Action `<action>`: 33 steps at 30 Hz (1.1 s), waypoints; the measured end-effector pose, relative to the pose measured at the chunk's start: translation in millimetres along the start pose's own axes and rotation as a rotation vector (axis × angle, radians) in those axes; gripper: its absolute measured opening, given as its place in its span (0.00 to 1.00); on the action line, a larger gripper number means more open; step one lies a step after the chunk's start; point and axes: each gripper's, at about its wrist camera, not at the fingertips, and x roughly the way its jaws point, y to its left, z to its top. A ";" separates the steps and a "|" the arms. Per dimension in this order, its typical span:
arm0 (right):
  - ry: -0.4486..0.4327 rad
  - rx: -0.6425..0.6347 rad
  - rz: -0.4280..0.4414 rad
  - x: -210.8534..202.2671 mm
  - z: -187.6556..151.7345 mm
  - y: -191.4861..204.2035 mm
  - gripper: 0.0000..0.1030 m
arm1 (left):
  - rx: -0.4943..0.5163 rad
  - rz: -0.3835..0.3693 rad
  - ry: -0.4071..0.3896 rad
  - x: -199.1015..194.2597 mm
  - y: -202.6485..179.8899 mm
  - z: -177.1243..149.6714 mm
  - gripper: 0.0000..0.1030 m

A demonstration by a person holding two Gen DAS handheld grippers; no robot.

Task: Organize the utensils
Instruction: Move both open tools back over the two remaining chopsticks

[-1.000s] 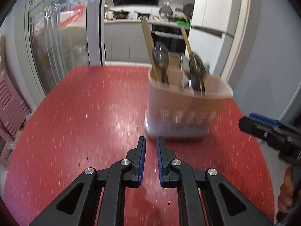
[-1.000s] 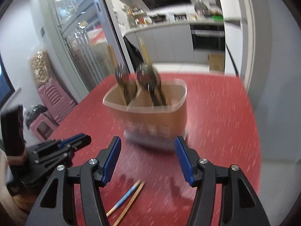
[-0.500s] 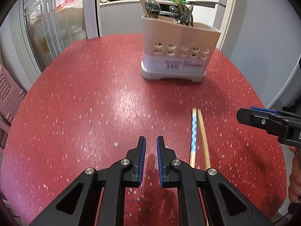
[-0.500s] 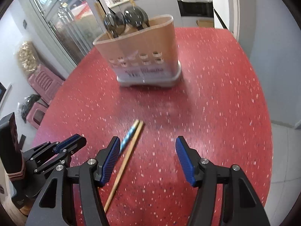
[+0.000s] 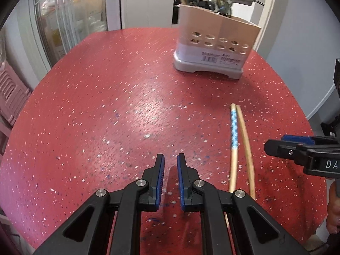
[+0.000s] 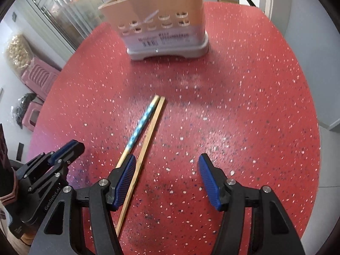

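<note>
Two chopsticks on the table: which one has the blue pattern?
The blue-patterned chopstick is the one nearer the left gripper; the plain wooden chopstick beside it is bare, on the right gripper's side.

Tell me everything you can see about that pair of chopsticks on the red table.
The chopsticks are two slim wooden sticks lying flat, side by side and close together, on the speckled red table, in front of the utensil holder but apart from it. One is plain wood; the other has a blue-and-white patterned upper part. Nothing grips them.

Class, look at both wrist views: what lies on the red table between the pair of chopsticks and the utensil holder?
Nothing: between the chopsticks and the utensil holder the red table is bare, seen most clearly in the right wrist view.
</note>
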 end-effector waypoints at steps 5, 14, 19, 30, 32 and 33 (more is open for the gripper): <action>0.042 -0.003 -0.040 10.6 -2.1 6.1 0.63 | -0.043 0.033 -0.048 -7.4 12.0 1.5 1.00; 0.103 -0.048 -0.125 28.4 3.6 30.9 0.63 | -0.024 0.089 -0.049 -11.1 33.2 3.4 1.00; 0.162 -0.072 -0.181 39.2 11.9 43.2 0.63 | -0.004 0.134 -0.049 -11.9 41.3 -0.6 1.00; 0.261 -0.098 -0.236 63.4 33.9 73.7 0.60 | 0.038 0.139 -0.042 -5.6 38.4 2.5 1.00; 0.264 -0.112 -0.231 65.7 37.0 77.6 0.49 | 0.045 0.116 -0.027 -3.5 37.8 4.5 1.00; 0.259 -0.122 -0.229 65.7 37.8 79.0 0.44 | 0.048 0.108 -0.022 -2.5 37.0 5.0 1.00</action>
